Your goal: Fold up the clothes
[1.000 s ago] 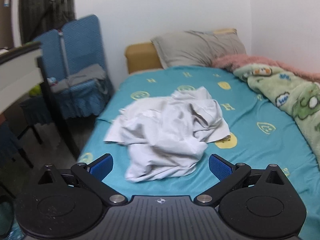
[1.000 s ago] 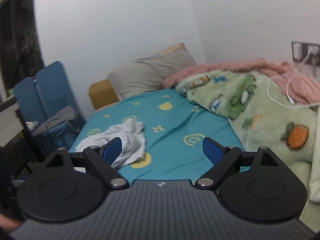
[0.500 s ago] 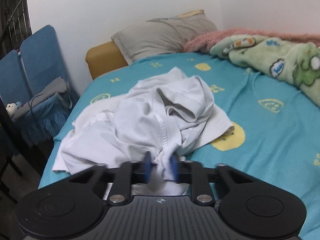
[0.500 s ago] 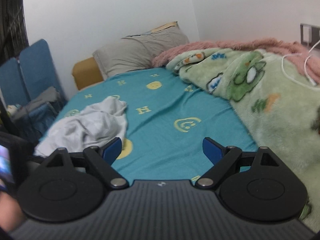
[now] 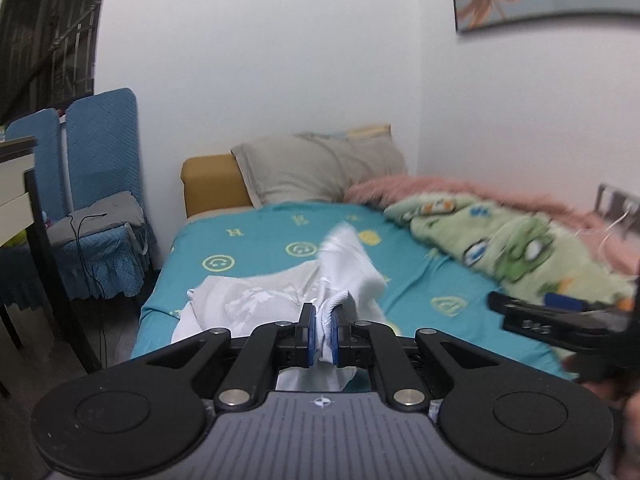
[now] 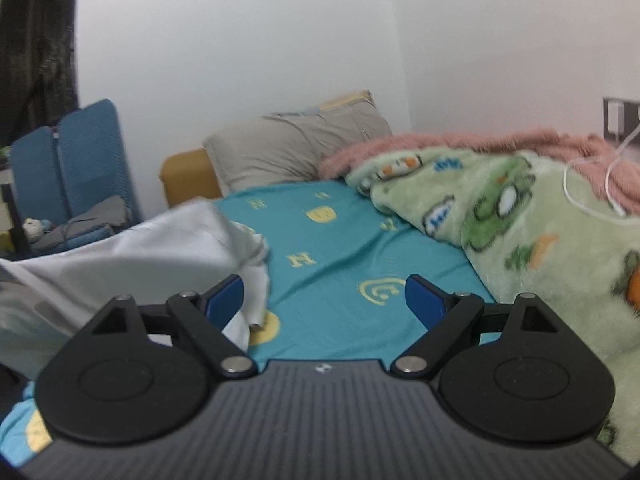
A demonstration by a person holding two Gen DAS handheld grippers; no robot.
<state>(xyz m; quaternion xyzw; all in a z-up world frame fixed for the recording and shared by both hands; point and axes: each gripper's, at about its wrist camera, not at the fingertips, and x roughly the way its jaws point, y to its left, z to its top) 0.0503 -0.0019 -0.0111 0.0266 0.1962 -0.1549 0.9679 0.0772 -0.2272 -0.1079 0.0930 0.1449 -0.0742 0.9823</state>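
both wrist views low; facing headboard; share bed [image 5: 256,240] [image 6: 340,240]

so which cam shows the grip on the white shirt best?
Left wrist. The left gripper is shut on the white shirt, with cloth bunched between its pads. Right wrist shows only the shirt's blurred raised side beside the open right gripper.

Thin white cloth garment [image 5: 352,272], fuzzy green fleece blanket [image 6: 520,232], smooth teal sheet [image 6: 340,264]

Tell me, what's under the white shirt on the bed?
Under the white shirt you can see the teal bedsheet with yellow smiley faces. The left gripper pinches one fold. Whatever lies beneath the bunched middle is covered by cloth.
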